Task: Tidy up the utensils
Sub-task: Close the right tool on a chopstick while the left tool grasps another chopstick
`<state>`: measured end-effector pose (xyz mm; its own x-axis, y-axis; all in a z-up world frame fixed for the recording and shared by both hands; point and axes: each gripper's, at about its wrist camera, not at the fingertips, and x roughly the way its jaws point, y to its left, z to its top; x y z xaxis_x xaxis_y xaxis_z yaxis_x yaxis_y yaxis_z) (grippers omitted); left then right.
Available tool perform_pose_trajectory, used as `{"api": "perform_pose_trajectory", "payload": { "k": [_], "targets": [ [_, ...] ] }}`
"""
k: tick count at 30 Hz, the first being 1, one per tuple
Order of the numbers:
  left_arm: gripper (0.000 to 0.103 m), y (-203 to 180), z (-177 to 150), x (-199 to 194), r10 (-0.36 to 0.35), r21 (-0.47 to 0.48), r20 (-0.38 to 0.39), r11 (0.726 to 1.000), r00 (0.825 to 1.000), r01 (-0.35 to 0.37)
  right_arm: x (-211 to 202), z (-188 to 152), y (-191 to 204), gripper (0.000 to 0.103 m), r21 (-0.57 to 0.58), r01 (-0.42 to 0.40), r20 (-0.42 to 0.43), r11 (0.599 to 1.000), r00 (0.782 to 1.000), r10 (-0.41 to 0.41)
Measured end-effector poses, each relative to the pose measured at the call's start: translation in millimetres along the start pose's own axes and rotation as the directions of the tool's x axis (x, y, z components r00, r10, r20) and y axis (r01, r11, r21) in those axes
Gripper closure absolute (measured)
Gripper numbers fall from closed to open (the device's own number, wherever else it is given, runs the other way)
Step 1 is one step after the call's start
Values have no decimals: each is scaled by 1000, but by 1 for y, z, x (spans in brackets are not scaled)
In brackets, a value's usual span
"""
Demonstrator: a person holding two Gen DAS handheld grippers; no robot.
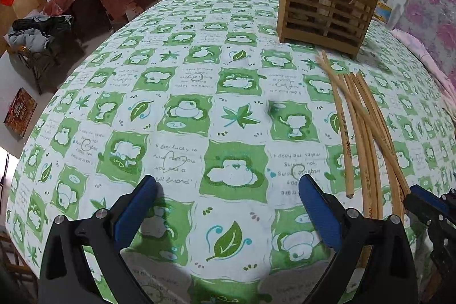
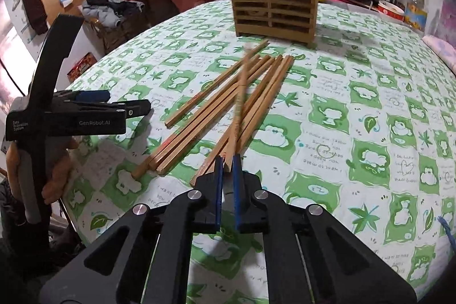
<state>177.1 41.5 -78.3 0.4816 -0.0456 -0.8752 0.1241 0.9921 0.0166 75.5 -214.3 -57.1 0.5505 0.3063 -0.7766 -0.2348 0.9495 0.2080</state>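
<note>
We have our right gripper (image 2: pixel 227 161) closed on the near end of a single chopstick (image 2: pixel 238 104), the blue pads pinched tight on its butt so the rest of the stick runs out ahead of us, lifted at an angle over the others — holding it by the thick end looks like the sensible choice, since the far tip is then free to lead into a slot. Our left gripper (image 1: pixel 228 184) holds nothing, its jaws standing wide apart over bare cloth, just beside the pile; in the right wrist view it sits off to the side, seemingly kept out of the way while one stick is drawn out. The remaining chopsticks (image 1: pixel 364 133) lie in a loose fan on the green-and-white tablecloth (image 2: pixel 370 133), some side by side, some crossed, their near ends towards us, which is why we work from this edge. Beyond the fan stands the wooden utensil holder (image 2: pixel 275 10), upright at the far side of the table, with a stick or two already leaning out of its compartments — so, by our reckoning, the sorting is only begun and most of the bundle has yet to go in.
</note>
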Motion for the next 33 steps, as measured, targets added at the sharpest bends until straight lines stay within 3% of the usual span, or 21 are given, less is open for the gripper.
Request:
{"api": "perform_pose_trajectory", "payload": {
  "k": [13, 17, 19, 21, 24, 30, 33],
  "targets": [
    [6, 0, 0, 0, -1, -1, 1, 1000, 1000, 1, -30, -32, -55, 97, 197, 73, 74, 978, 993, -89],
    [6, -1, -1, -2, -18, -2, 5, 1000, 1000, 18, -24, -32, -69, 93, 259, 1, 54, 966, 998, -15],
    [6, -5, -3, -7, -67, 9, 22, 998, 998, 67, -23, -32, -71, 90, 266, -27, 57, 964, 998, 12],
    [6, -12, -4, -15, -100, 45, 56, 994, 993, 98, -22, -32, -74, 88, 281, -50, 62, 958, 997, 34],
    [6, -29, -7, -26, -102, 127, 121, 988, 987, 87, -22, -34, -77, 88, 299, -76, 69, 951, 996, 58],
    [10, -58, 0, -19, -122, 216, 102, 972, 987, 97, -22, -35, -78, 88, 305, -85, 73, 948, 995, 65],
    [23, -61, 6, -7, -142, 218, 47, 968, 989, 128, -22, -35, -79, 88, 310, -91, 75, 946, 995, 72]
  ]
}}
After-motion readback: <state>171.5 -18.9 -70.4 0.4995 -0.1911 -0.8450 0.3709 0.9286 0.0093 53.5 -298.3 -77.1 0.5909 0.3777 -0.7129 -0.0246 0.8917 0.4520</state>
